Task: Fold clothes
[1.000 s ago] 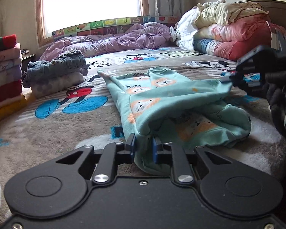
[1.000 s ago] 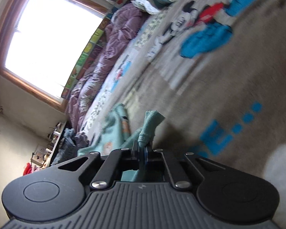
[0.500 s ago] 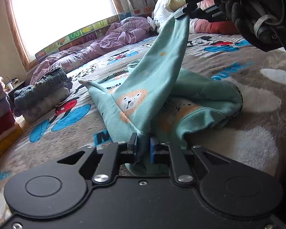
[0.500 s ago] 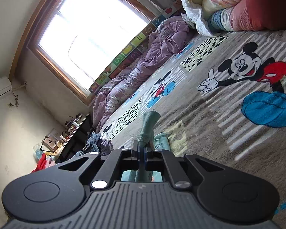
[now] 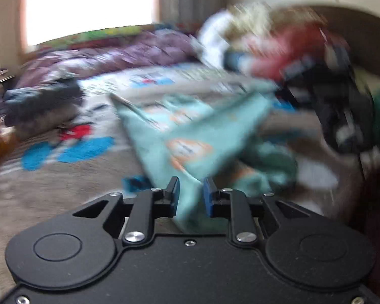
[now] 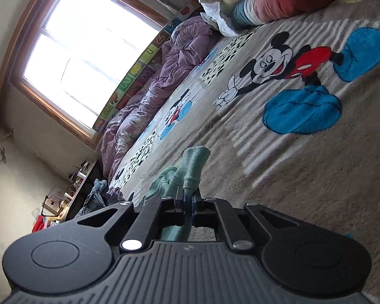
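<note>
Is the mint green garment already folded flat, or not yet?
Not yet: mint green garment hangs stretched between left gripper, opening, and right gripper, shut.

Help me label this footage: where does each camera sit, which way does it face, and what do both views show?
Left wrist: sits on the left claw, looking across the bed toward the window; its jaws are opening around the mint-green printed cotton garment; the gloved hand holding the right claw shows at right, blurred.
Right wrist: sits on the right claw, rolled sideways, looking along the beige cartoon-mouse blanket toward the window; jaws shut on the garment's cuff.
Shared: garment, blanket, crumpled purple quilt, window.
</note>
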{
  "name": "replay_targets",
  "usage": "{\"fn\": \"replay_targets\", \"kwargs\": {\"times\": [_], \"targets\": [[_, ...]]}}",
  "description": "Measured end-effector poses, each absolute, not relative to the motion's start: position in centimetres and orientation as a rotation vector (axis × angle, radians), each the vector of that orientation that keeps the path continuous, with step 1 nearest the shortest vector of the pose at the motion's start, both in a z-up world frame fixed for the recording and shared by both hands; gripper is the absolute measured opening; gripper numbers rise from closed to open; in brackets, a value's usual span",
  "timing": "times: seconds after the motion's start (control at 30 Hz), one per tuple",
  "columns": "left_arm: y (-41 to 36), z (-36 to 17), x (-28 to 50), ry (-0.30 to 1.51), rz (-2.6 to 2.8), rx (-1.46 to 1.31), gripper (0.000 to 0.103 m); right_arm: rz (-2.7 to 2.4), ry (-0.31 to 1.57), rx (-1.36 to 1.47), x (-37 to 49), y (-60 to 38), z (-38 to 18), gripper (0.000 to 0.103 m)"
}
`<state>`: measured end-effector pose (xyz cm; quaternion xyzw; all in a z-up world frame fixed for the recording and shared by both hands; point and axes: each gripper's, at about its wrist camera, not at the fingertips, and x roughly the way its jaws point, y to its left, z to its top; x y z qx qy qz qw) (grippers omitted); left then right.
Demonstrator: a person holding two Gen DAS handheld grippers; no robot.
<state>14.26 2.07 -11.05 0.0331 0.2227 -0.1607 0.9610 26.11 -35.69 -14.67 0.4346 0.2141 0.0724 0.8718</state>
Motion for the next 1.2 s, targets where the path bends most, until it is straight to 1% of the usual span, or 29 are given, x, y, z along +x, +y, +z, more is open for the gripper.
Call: {"fn": "replay_targets", "kwargs": {"times": [0.1,0.17,0.43,0.47,0.53,0.6,0.73,0.9,1.07,1.2], "targets": [[4.7,-10.7,15.5,0.460,-0.229,-0.046,0.020,0.167,0.439,0.916,26.1,-35.8,-14.6,0.006],[4.9,-10.9,16.0,0.472,-0.221,-0.072,0.020,0.172,0.429,0.927,26.0,-35.9,-14.5,0.006],[0.9,-12.1,17.8,0.472,-0.347,0.013,0.020,0.187,0.401,0.970,25.2,-36.1,-14.5,0.006],[0.3,-12.6,18.2,0.481,-0.362,0.039,0.020,0.189,0.395,0.981,25.0,-36.1,-14.6,0.006],[-0.7,-14.4,19.2,0.562,-0.375,0.118,0.019,0.196,0.383,1.004,24.3,-36.2,-15.0,0.006],[-0.8,-15.2,19.4,0.582,-0.365,0.127,0.019,0.205,0.372,1.025,23.4,-36.2,-15.4,0.006],[-0.2,-15.0,19.6,0.604,-0.382,0.104,0.019,0.200,0.354,1.082,21.4,-36.3,-17.3,0.006],[0.2,-15.1,19.5,0.611,-0.387,0.074,0.019,0.154,0.396,1.143,19.9,-36.5,-20.5,0.006],[0.6,-14.9,19.9,0.635,-0.400,0.047,0.019,0.169,0.397,1.051,20.7,-36.4,-19.8,0.006],[1.0,-14.4,20.2,0.663,-0.403,0.012,0.019,0.169,0.418,1.037,21.2,-36.2,-20.2,0.006]]}}
